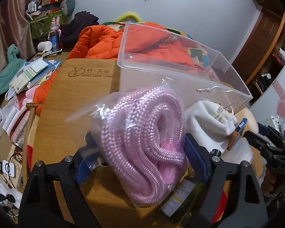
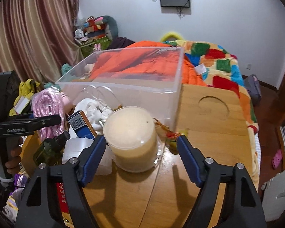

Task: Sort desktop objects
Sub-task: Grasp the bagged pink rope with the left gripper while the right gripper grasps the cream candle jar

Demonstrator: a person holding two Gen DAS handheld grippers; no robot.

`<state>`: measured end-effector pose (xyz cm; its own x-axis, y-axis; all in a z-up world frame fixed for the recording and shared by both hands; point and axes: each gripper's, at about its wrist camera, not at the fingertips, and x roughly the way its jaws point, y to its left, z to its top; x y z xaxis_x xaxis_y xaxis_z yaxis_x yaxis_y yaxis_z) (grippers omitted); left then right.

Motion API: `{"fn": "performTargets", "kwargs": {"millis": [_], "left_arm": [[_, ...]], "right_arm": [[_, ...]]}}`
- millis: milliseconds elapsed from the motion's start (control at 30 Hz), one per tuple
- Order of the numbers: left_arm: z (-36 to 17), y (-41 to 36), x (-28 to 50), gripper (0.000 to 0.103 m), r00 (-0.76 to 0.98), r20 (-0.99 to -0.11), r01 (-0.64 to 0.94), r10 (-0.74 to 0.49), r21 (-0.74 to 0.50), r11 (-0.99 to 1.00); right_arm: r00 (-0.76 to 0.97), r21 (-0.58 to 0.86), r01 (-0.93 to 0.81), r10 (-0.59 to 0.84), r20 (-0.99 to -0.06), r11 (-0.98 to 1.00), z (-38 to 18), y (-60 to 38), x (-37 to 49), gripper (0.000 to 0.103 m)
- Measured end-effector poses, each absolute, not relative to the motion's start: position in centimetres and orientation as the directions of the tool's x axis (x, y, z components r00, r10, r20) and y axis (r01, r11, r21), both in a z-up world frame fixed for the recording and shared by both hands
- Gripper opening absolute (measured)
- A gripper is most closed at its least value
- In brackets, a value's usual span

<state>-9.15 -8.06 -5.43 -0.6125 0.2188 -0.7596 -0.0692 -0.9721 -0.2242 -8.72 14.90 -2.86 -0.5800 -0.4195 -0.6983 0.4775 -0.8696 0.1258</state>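
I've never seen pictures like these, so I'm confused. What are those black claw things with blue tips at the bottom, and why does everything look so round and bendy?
Those black things are grabbing tools, and a person holds one in each hand. Each tool has a tiny camera that looks out along its two blue-tipped jaws. The lens is very wide, so straight things look curved.

One picture comes from the left gripper. Its jaws are squeezing a clear bag of pink rope and holding it up above the wooden table.

The other picture comes from the right gripper. Its jaws are open, with a round cream-coloured tub sitting between them. It is not squeezed yet.

Also on the table are a big clear plastic box, a white cloth pouch, a small blue box and a green bottle. Behind the table are an orange jacket and a colourful blanket.
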Motion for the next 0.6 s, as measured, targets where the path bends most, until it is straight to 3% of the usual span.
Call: {"fn": "performTargets", "kwargs": {"millis": [300, 400, 467, 600], "left_arm": [[-5.1, -6.9, -9.3, 0.077, -0.627, -0.762, -0.041, 0.163, -0.176, -0.983], [-4.8, -6.8, -9.0, 0.069, -0.632, -0.758, -0.045, 0.158, -0.168, -0.985], [-4.7, -6.7, -8.6, 0.058, -0.633, -0.757, -0.057, 0.161, -0.162, -0.985], [-4.4, -6.7, -8.0, 0.053, -0.635, -0.757, -0.074, 0.155, -0.140, -0.987]], "right_arm": [[-0.573, 0.085, 0.515, -0.417, -0.706, -0.853, -3.3, 13.9, -9.2, 0.055], [-0.571, 0.086, 0.519, -0.420, -0.706, -0.851, -3.3, 13.9, -9.1, 0.055], [-0.574, 0.084, 0.518, -0.419, -0.704, -0.851, -3.3, 13.8, -9.1, 0.055], [-0.578, 0.080, 0.513, -0.413, -0.704, -0.855, -3.2, 13.8, -8.9, 0.054]]}}
